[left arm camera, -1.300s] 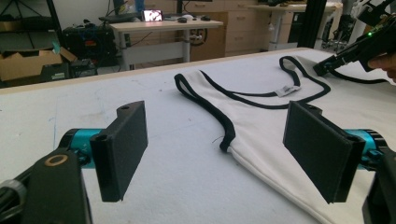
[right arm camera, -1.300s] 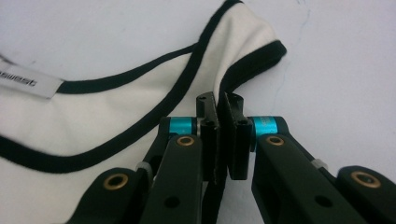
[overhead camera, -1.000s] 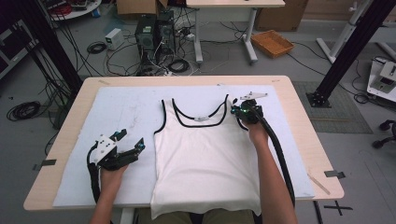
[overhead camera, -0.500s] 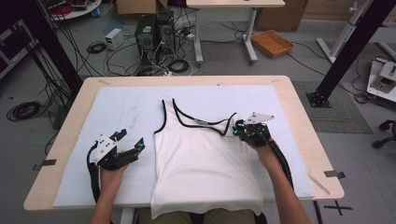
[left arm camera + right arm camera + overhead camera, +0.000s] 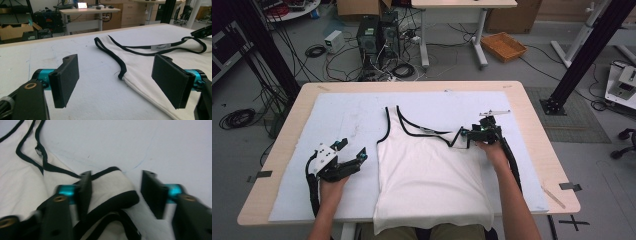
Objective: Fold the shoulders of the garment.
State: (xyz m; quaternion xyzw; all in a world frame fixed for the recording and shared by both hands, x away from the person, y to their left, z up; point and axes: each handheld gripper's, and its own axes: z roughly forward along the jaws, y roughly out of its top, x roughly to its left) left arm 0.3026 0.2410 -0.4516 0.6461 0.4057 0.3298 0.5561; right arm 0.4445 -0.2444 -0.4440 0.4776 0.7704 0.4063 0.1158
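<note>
Two grippers are flanking the soft, limp tank top (image 5: 429,175) lying flat on the white mat (image 5: 342,115): left gripper (image 5: 349,159) gaping empty, right gripper (image 5: 116,192) having just released, jaws parted around its folded strap (image 5: 117,183), the thicker bound edge being the best hold.

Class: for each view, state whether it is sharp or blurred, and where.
High view: evenly lit, slightly soft, no glare. Left gripper view: crisp on the tank top and left gripper. Right gripper view: motion-blurred around the right gripper and folded strap.
</note>
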